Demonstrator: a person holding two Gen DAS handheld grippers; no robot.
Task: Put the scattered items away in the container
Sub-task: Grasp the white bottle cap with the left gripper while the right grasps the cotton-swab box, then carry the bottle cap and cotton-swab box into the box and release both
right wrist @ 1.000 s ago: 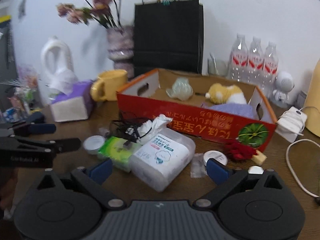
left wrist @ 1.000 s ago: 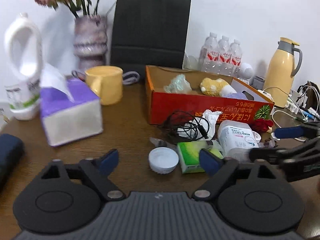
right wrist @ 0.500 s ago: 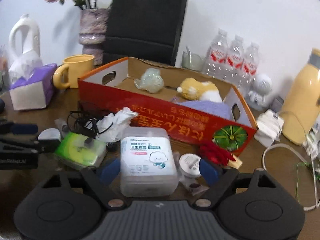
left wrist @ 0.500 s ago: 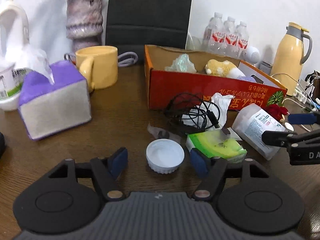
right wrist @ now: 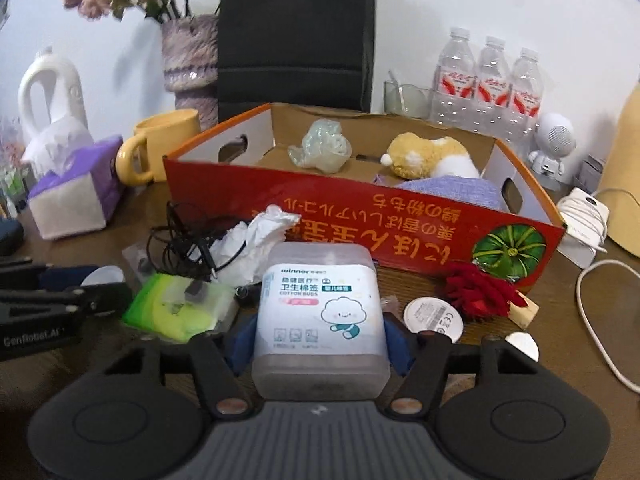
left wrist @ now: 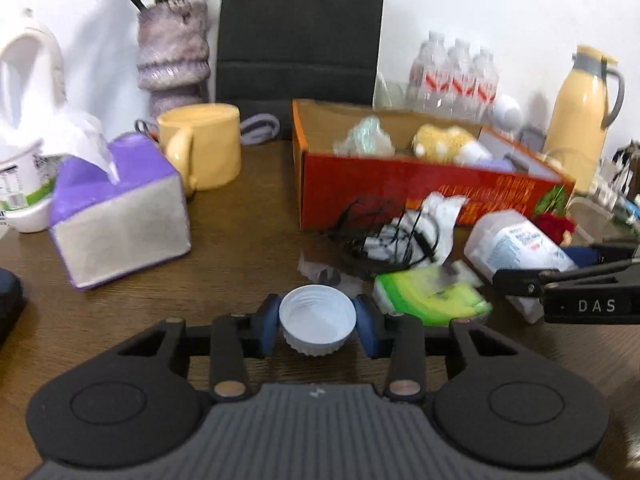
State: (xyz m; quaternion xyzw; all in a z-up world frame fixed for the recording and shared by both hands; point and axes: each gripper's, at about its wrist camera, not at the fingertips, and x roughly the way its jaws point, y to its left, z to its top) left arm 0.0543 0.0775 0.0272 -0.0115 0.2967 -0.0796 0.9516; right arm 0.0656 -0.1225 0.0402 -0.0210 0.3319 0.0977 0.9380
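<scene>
The left gripper (left wrist: 318, 326), its jaws just closing, has narrowed around a white bottle cap (left wrist: 317, 325), open side up, on the near table (left wrist: 248, 216); both pads touch its rim. The right gripper (right wrist: 320, 338), also closing, clasps a cotton-bud box (right wrist: 320, 312), long axis pointing away toward the red cardboard box (right wrist: 400, 224) behind it.

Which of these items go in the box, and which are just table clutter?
To tidy: white cap, cotton-bud box, green packet, cable, crumpled tissue, red box.
Lying about: mug, tissue box, vase, bottles, flask.
</scene>
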